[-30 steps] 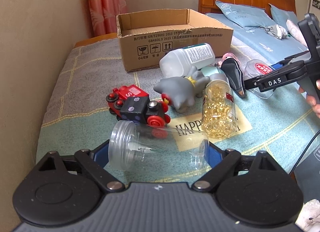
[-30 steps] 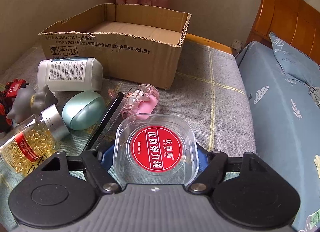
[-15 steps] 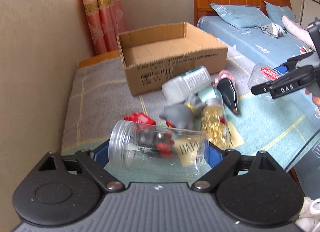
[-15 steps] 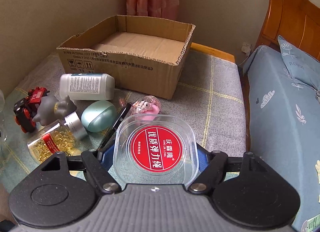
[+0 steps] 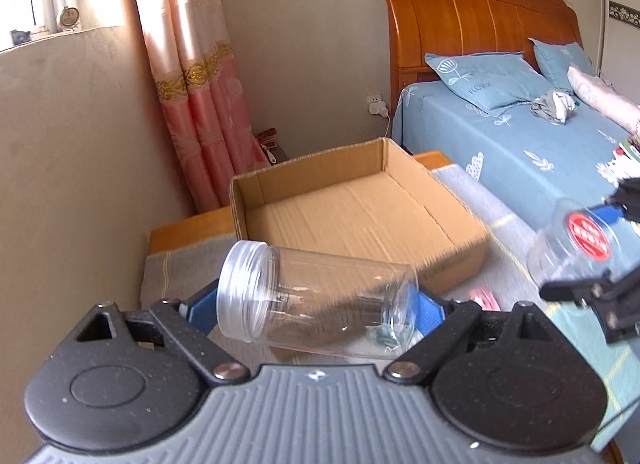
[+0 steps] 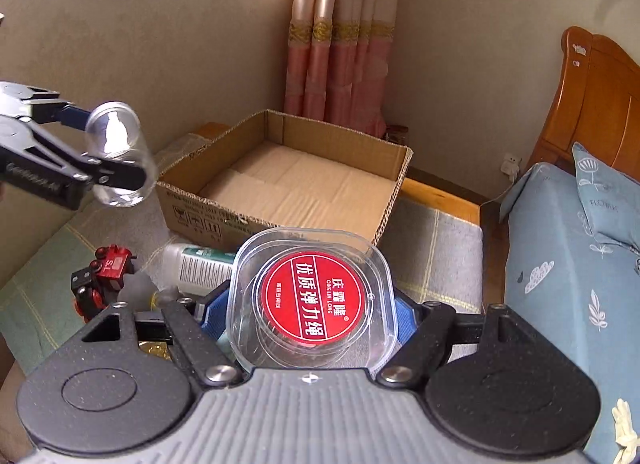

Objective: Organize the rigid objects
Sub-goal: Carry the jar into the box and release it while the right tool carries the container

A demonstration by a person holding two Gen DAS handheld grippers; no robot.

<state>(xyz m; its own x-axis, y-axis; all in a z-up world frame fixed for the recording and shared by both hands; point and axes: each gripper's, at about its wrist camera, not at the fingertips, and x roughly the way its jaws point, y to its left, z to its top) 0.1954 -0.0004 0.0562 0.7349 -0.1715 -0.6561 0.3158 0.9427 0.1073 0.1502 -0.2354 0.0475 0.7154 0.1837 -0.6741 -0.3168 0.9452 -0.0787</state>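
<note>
My left gripper [image 5: 316, 304] is shut on a clear plastic jar [image 5: 316, 300], held sideways in the air in front of the open cardboard box [image 5: 352, 219]. It also shows at the left of the right wrist view [image 6: 118, 155]. My right gripper [image 6: 312, 304] is shut on a clear square tub with a red label [image 6: 312, 300], held above the blanket just before the box [image 6: 296, 179]. The tub also shows at the right edge of the left wrist view [image 5: 580, 248]. The box is empty inside.
A red toy train [image 6: 102, 276] and a white bottle [image 6: 196, 264] lie on the blanket [image 6: 436, 240] below my right gripper, partly hidden. A bed with blue bedding [image 5: 520, 143] and a wooden headboard is to the right. A wall and pink curtain [image 5: 200, 103] stand behind the box.
Both grippers have risen and moved toward the box with their loads. The toys and bottles on the blanket have dropped below the views.
</note>
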